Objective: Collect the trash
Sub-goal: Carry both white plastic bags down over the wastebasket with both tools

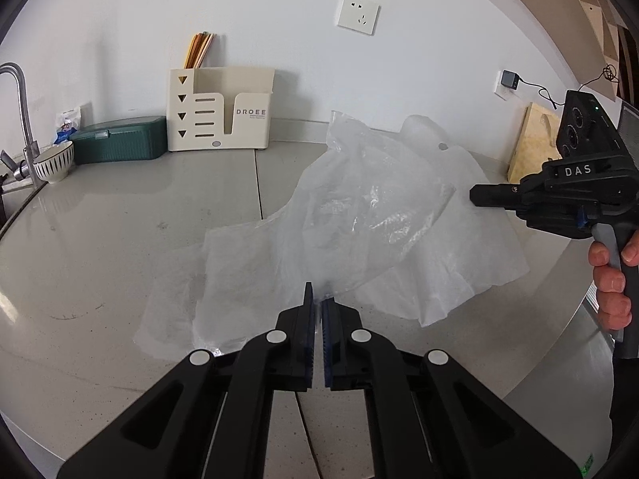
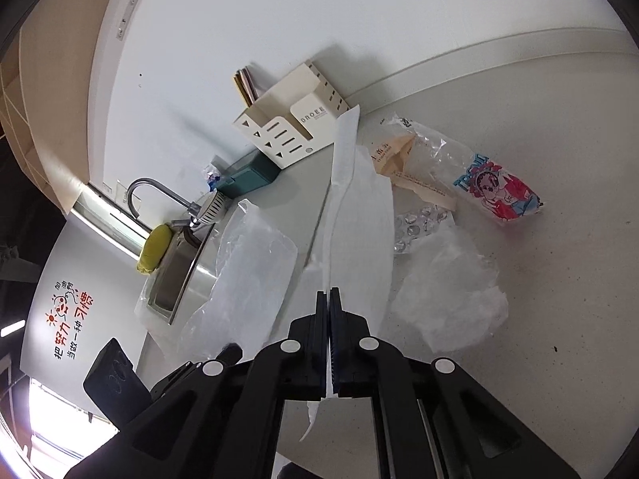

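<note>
The left gripper [image 1: 318, 299] is clamped on the near edge of a clear bag [image 1: 359, 207], which lies just ahead of it on the counter [image 1: 100, 239]; the right gripper [image 2: 328, 299] is clamped on a white sheet [image 2: 359, 215] running forward from its tips. Wrappers [image 2: 497, 187] lie ahead to its right.

Grey countertop [image 1: 120, 239] with wrappers [image 2: 495, 187]

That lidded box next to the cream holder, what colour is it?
The lidded box is dark green, clearest in the left wrist view, beside the cream holder.
</note>
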The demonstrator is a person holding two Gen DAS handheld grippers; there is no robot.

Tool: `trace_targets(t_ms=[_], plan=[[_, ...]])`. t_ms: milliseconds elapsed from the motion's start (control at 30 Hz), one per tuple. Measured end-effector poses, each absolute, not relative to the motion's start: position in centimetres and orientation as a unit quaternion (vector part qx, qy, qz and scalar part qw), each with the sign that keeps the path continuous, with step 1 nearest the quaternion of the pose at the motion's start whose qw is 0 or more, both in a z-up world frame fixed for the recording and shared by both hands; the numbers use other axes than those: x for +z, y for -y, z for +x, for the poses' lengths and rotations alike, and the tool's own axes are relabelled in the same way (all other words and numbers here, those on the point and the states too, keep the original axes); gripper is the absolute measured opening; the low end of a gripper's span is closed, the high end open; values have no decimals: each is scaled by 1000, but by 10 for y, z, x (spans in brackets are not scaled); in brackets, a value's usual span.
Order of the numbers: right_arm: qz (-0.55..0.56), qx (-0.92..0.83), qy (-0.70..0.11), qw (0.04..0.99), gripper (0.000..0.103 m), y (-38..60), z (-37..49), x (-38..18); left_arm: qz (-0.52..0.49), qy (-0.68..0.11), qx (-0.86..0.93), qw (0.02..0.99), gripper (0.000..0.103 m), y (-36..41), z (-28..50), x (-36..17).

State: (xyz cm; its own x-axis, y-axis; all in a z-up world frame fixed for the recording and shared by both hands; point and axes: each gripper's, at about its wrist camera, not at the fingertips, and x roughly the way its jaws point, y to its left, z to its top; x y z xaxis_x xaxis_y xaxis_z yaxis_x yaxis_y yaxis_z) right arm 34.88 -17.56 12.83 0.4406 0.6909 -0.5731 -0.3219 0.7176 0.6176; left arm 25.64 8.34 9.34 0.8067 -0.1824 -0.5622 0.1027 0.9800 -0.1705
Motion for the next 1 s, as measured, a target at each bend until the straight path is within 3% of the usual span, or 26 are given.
trace_targets(t_ms=[467,1000], plan=[[217,330,-390,832,6,186,284,182,-59,-278,-89,955,4,-73,198,129],[182,349,-336,856,6,209,141,242,-40,-245,-121,961,4,-51,102,164]])
